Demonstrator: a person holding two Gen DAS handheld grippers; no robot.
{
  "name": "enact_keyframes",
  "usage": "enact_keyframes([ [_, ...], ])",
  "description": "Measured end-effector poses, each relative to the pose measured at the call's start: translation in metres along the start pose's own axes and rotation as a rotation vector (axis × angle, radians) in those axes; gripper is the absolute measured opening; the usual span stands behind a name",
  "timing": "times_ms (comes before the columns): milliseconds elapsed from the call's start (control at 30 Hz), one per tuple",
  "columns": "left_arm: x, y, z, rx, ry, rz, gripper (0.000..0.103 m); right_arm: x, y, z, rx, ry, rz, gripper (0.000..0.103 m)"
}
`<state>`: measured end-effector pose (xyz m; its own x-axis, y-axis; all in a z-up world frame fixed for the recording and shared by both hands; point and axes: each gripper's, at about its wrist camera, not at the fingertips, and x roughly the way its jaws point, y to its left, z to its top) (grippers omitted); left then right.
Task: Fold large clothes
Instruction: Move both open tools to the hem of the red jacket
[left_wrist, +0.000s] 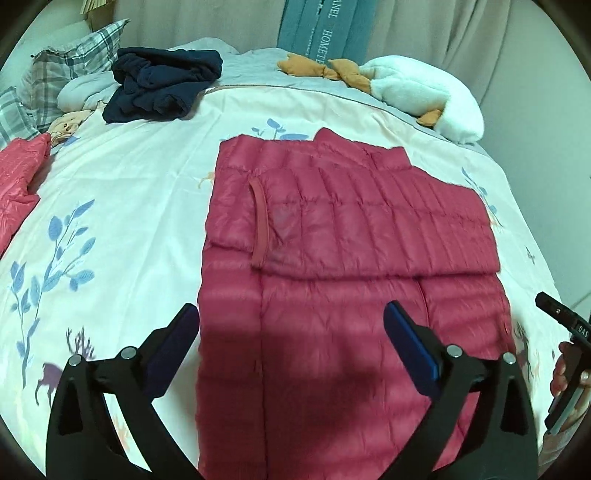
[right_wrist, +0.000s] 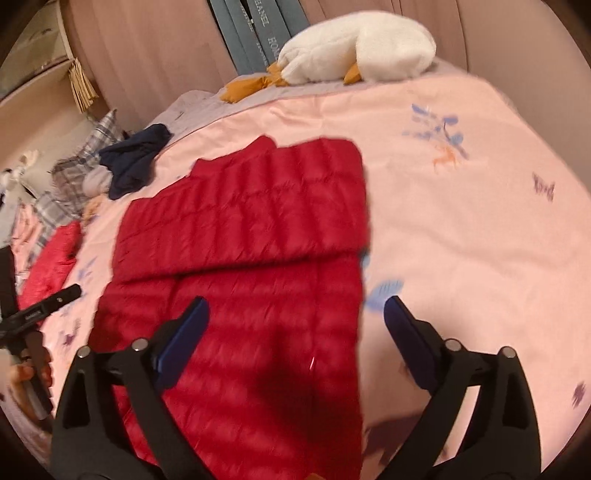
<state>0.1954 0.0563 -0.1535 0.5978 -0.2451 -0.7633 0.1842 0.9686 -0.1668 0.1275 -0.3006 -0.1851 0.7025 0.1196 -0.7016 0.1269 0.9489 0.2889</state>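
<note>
Bed w/ a pale pink duvet cover (left_wrist: 122, 192), printed w/ blue leaf sprigs, small deer and butterflies. Red quilted down jacket (left_wrist: 332, 236) lies flat mid-bed, far part folded over onto the near part, one sleeve cuff showing on top.

Left tool (left_wrist: 291, 332) hangs over the jacket's near left part, jaws spread wide, nothing between the pads. Right tool (right_wrist: 295, 325) hangs over the jacket's near right edge, also spread wide and empty; its right finger is over bare cover. Right-wrist view is blurred.

Far side: crumpled navy garment (left_wrist: 162, 85), plaid pillows (left_wrist: 62, 70) at the left, white plush goose w/ orange feet (left_wrist: 417, 92) at the far right. Second red quilted piece (left_wrist: 18, 177) at the bed's left edge. Behind the bed, beige curtains (left_wrist: 443, 26) and tall teal boxes (left_wrist: 321, 26) w/ white lettering.
</note>
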Motion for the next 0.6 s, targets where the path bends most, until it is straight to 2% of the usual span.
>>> enact_keyframes([
  [233,-0.016,0.019,-0.036,-0.067,0.068,-0.098,0.1,-0.016,-0.015,-0.036,0.072,0.057,0.022,0.099],
  [400,-0.025,0.046,-0.067,-0.199,0.12,-0.241,0.1,-0.025,-0.028,-0.063,0.124,0.097,0.048,0.099],
  [600,-0.033,0.078,-0.103,-0.322,0.128,-0.341,0.1,-0.036,-0.041,-0.091,0.177,0.143,0.103,0.099],
])
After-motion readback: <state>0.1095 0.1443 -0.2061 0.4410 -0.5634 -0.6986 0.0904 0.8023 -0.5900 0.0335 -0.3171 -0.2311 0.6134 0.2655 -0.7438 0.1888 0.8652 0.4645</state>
